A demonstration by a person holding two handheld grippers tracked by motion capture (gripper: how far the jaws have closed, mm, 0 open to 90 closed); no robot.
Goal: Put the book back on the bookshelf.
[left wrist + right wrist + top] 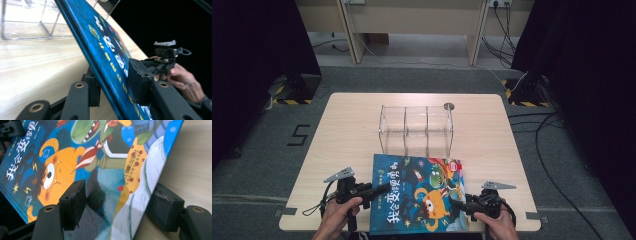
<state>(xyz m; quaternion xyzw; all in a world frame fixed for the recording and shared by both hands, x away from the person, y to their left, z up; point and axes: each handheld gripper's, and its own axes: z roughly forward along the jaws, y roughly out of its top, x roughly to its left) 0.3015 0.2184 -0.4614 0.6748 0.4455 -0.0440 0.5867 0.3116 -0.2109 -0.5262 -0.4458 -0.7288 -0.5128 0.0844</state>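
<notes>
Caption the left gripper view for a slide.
Left gripper clamps the blue picture book's edge above the wooden table.

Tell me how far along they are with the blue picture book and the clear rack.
Early stage. The blue cartoon-cover picture book is lifted at its spine edge by the left gripper, shut on it. The right gripper straddles the opposite edge, one pad off the cover. The clear acrylic three-slot rack on the wooden table stands empty, so standing the book in a slot seems left.

Table [352, 130]: organizer [416, 131], book [419, 195] (perhaps lifted)
</notes>
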